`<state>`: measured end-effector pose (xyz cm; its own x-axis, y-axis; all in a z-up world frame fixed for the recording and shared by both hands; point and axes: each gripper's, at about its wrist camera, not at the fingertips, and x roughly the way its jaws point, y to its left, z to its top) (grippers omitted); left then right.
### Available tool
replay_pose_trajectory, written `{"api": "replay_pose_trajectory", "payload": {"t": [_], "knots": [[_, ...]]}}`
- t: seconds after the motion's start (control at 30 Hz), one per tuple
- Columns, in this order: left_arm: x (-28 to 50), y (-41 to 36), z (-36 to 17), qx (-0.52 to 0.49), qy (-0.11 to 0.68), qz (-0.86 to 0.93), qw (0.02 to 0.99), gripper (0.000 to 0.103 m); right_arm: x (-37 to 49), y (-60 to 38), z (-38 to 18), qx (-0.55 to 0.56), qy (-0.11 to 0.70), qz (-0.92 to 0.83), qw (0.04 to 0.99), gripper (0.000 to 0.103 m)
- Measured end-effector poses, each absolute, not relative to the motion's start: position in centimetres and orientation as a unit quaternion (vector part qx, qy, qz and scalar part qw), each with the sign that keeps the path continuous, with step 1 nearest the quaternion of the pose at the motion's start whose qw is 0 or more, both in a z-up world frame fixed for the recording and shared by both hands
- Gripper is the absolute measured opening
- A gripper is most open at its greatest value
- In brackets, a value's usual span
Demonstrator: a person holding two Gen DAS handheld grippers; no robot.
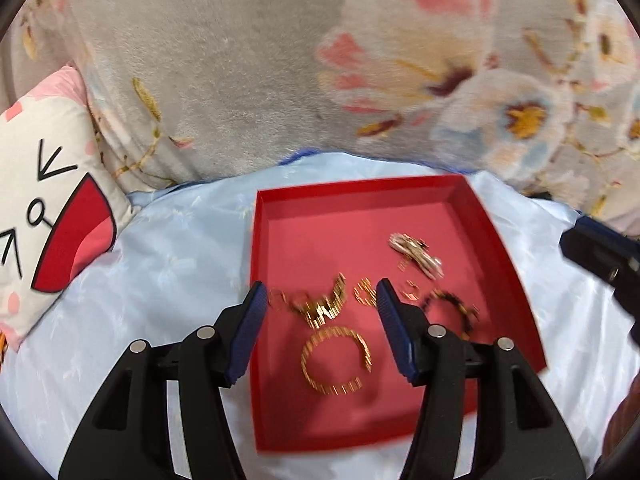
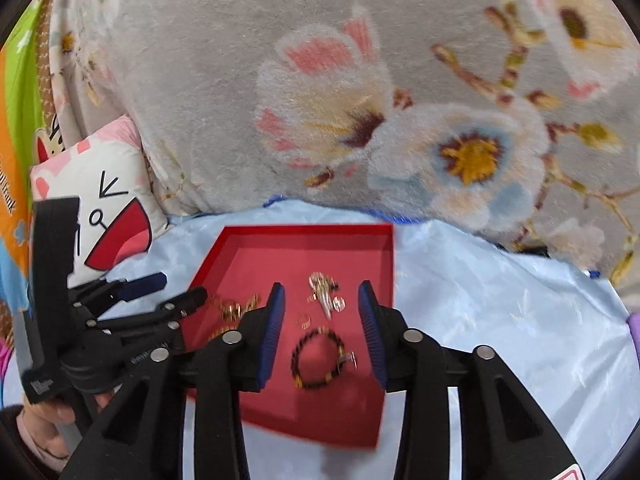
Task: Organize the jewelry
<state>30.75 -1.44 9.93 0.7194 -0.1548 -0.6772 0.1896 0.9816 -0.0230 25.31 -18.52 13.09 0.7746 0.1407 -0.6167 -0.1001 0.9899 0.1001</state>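
Note:
A shallow red tray lies on a light blue satin cloth. In it are a gold bangle, a tangled gold chain, small gold earrings, a silver piece and a dark beaded bracelet. My left gripper hovers open over the bangle and chain, and its pads touch nothing. In the right wrist view my right gripper stands open above the beaded bracelet and the silver piece, holding nothing. The left gripper reaches in from the left over the tray.
The blue cloth spreads around the tray. A grey floral plush blanket rises behind it. A cartoon-face pillow leans at the left. A hand holds the left gripper at the lower left of the right wrist view.

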Motion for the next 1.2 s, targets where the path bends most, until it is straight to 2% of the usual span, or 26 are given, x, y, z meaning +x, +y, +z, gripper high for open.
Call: {"api": "replay_pose_trajectory", "payload": {"t": [0.2,0.67,0.8,1.1,1.2], "knots": [[24.7,-2.4,9.0,0.036,0.356,-0.084,0.93,0.061,18.8,-19.5,10.9,0.036,0.332,0.037,0.942,0.053],[15.2,-4.1,4.7,0.035,0.377,-0.082,0.922,0.063,9.4,-18.7,6.1,0.039,0.368,0.015,0.929,0.064],[13.6,-4.5,3.9,0.038,0.383,-0.083,0.919,0.064,7.9,-18.3,6.1,0.039,0.364,0.009,0.931,0.069],[12.9,-3.9,3.7,0.037,0.377,-0.068,0.923,0.064,7.3,-17.1,6.7,0.021,0.351,0.008,0.936,0.069],[14.2,-3.3,4.0,0.034,0.38,-0.069,0.922,0.069,8.4,-17.3,6.9,0.016,0.349,0.003,0.937,0.071]]}}
